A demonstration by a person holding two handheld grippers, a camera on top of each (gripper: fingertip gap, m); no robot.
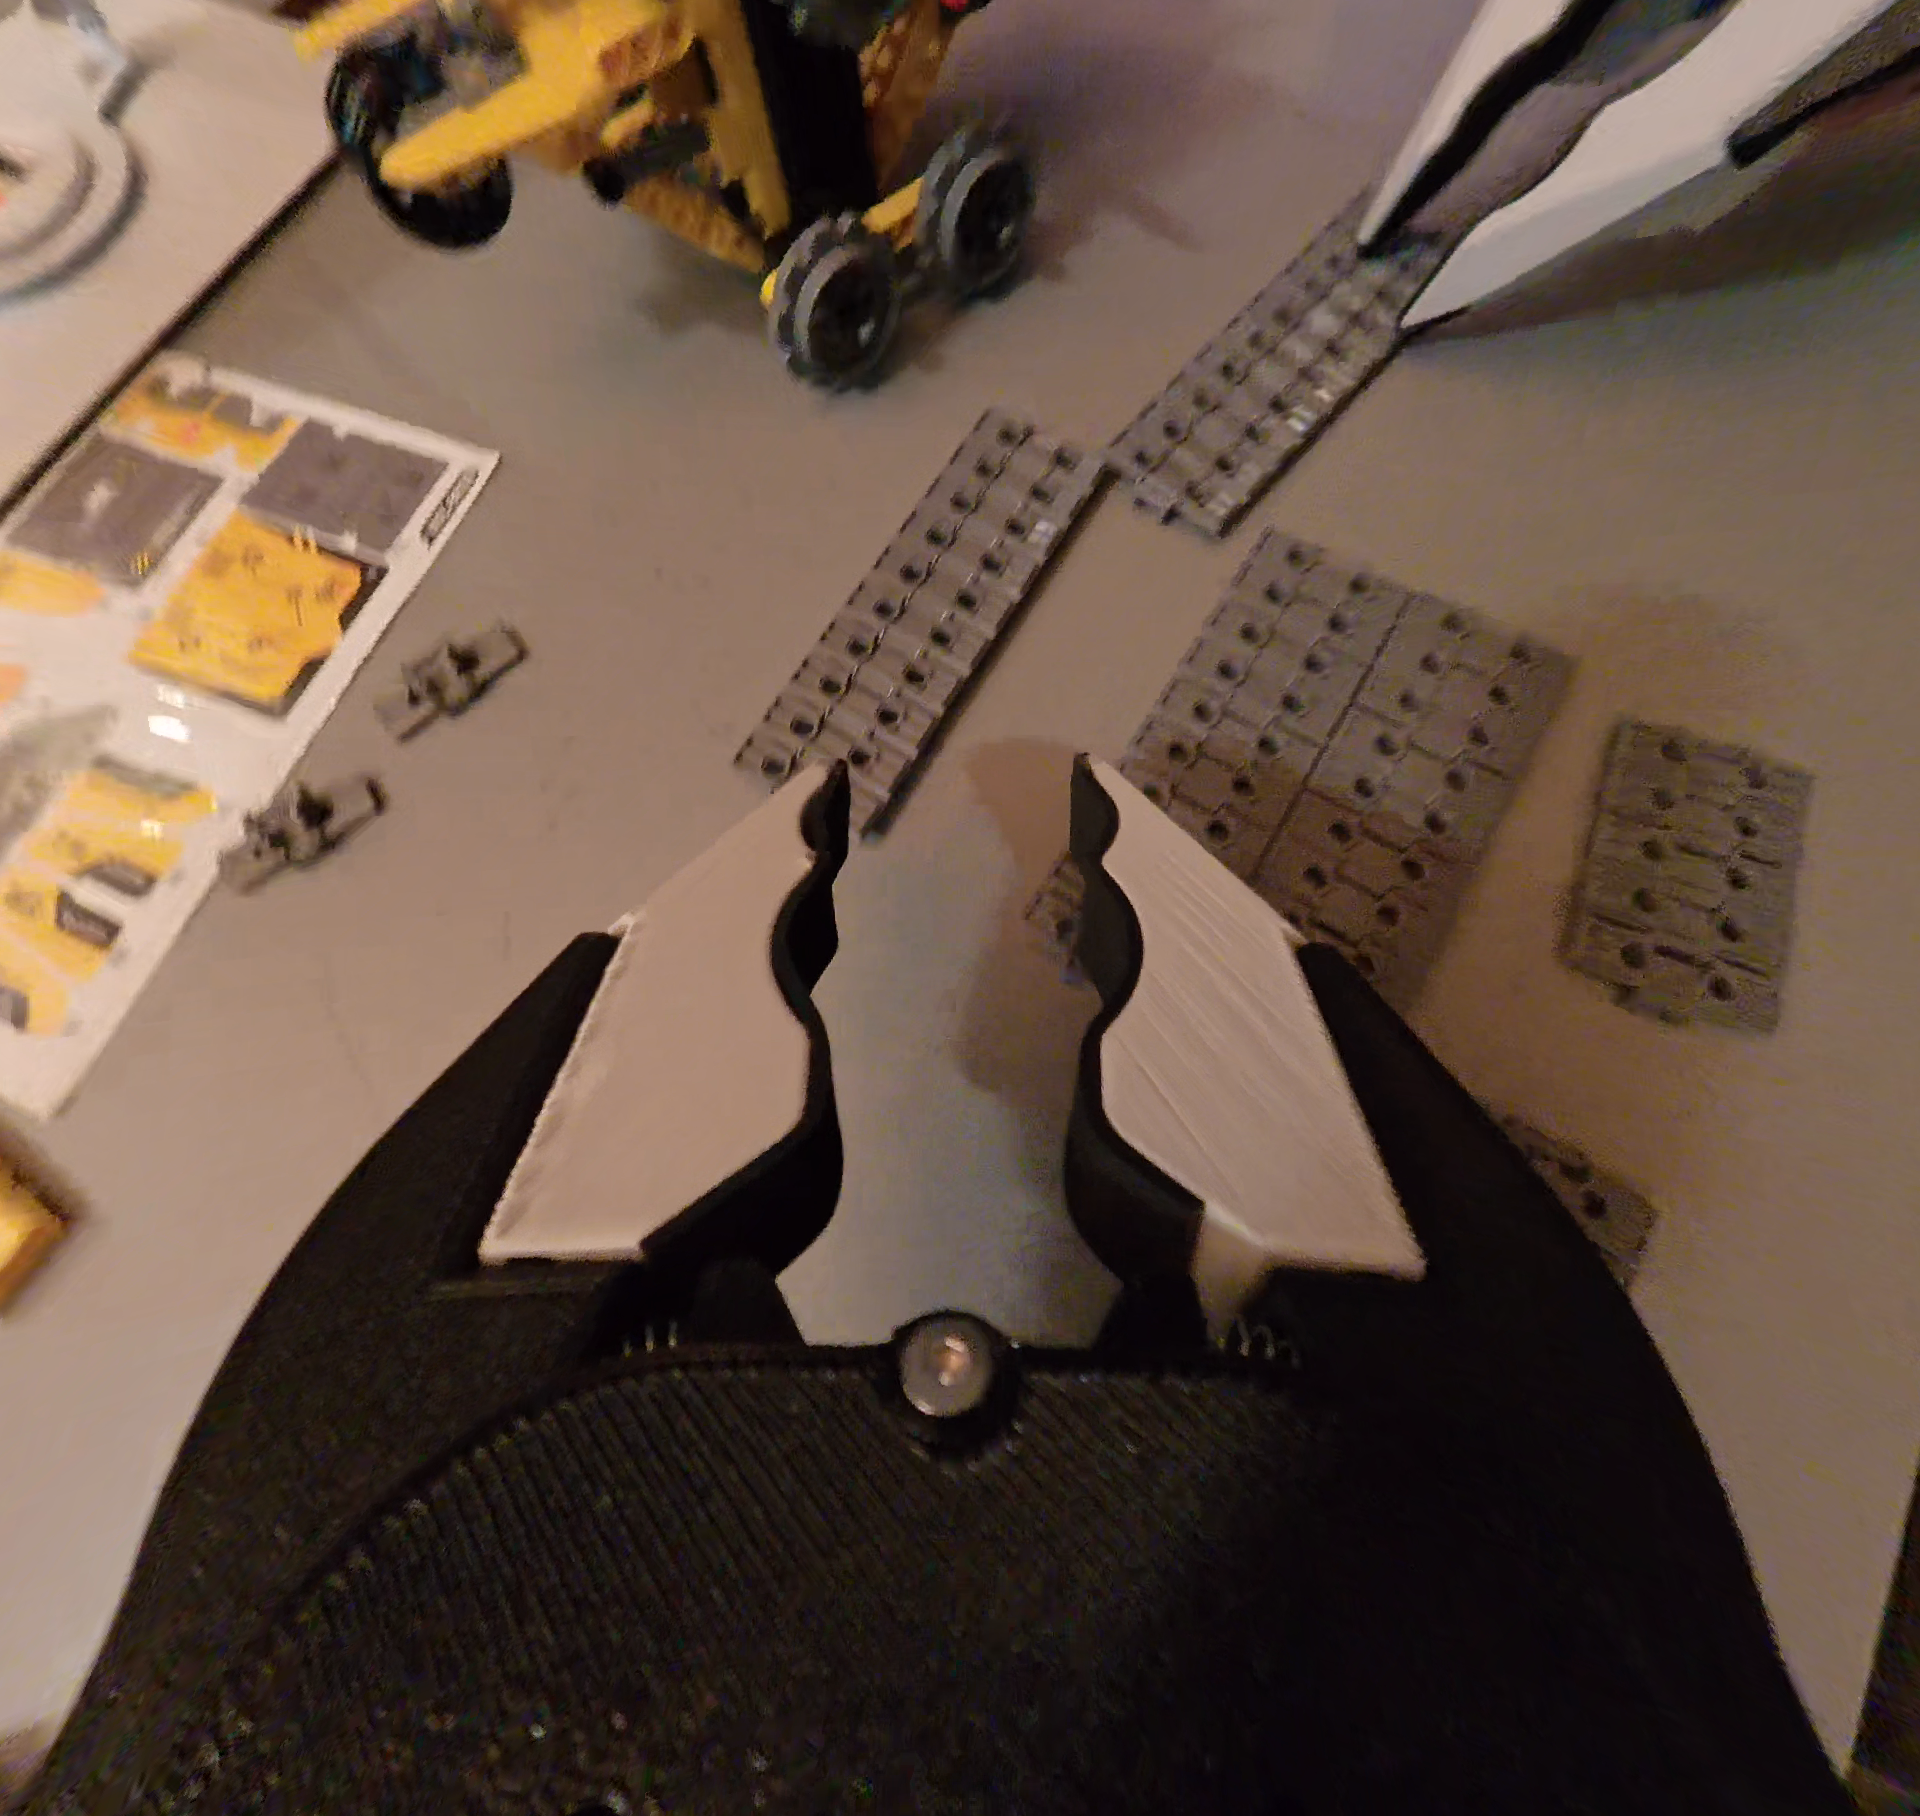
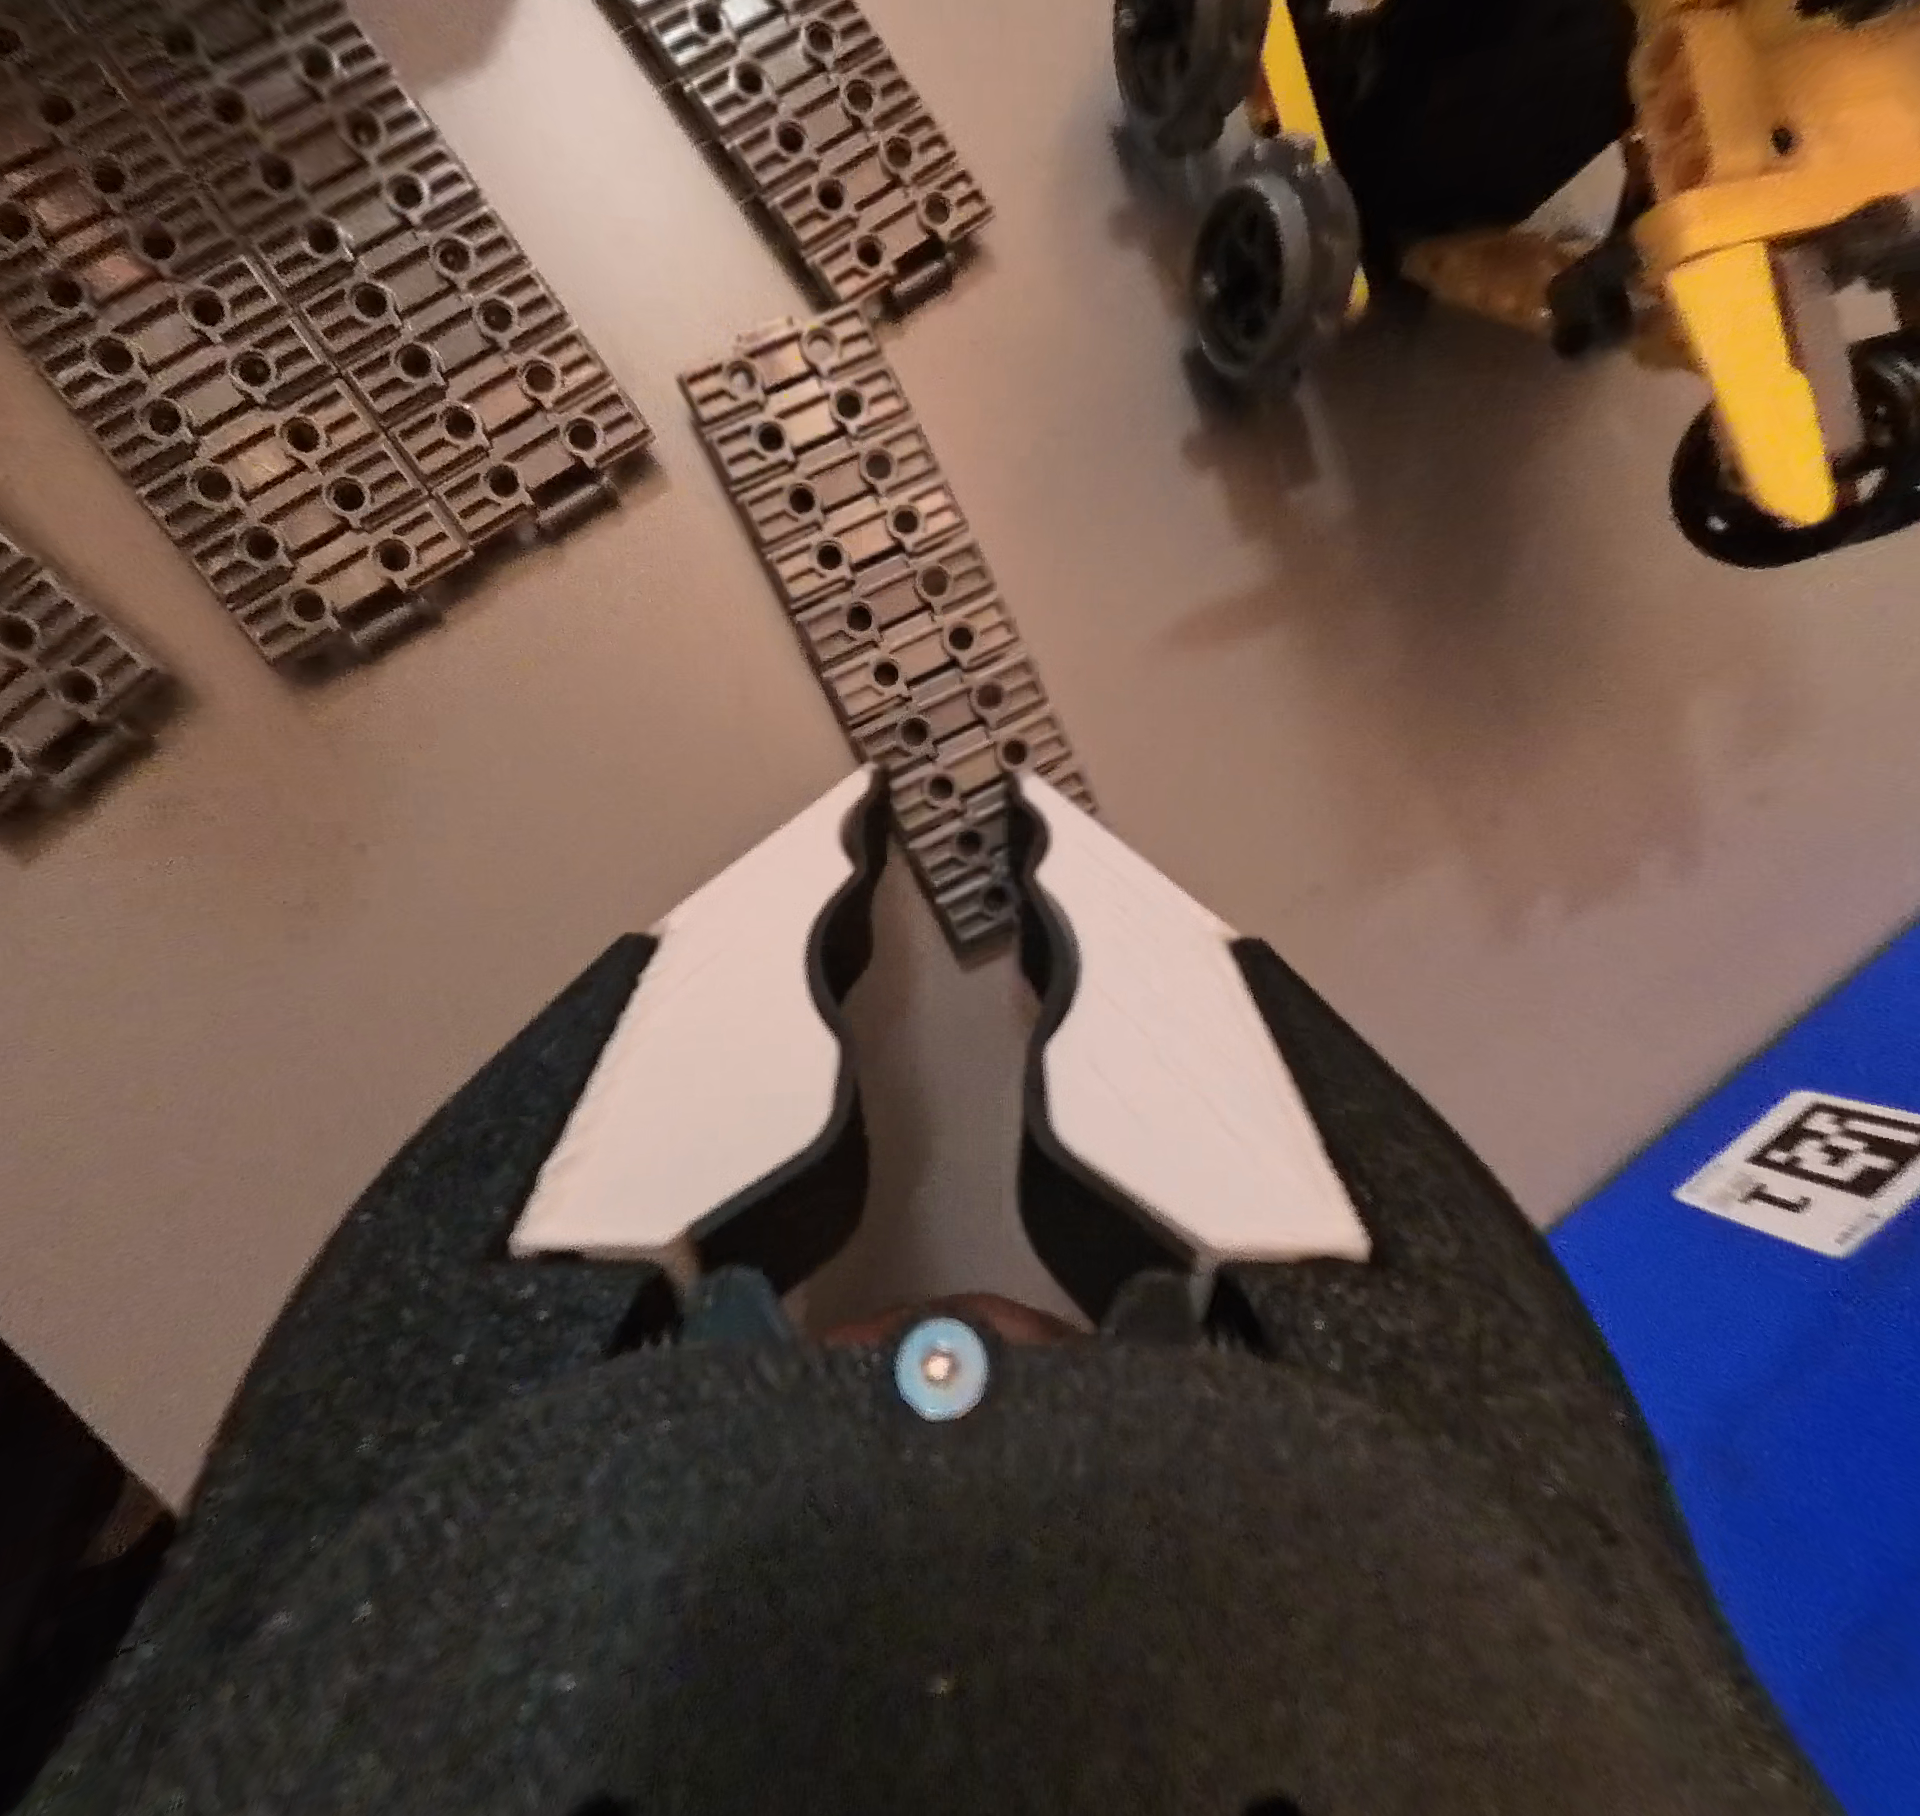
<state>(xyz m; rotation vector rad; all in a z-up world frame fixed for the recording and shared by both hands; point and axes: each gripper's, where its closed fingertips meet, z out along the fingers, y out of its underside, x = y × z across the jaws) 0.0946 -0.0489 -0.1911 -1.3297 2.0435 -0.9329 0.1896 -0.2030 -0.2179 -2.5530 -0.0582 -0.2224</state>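
The left claw (image 1: 961,790) hangs apart and empty over the grey worktop (image 1: 623,935), while the right claw (image 2: 951,790) straddles one end of a flat grey plastic linked track strip (image 2: 873,561); I cannot tell whether it is clamped.

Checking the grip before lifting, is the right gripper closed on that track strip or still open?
Open. The right gripper straddles the near end of the track strip, with gaps showing beside it.
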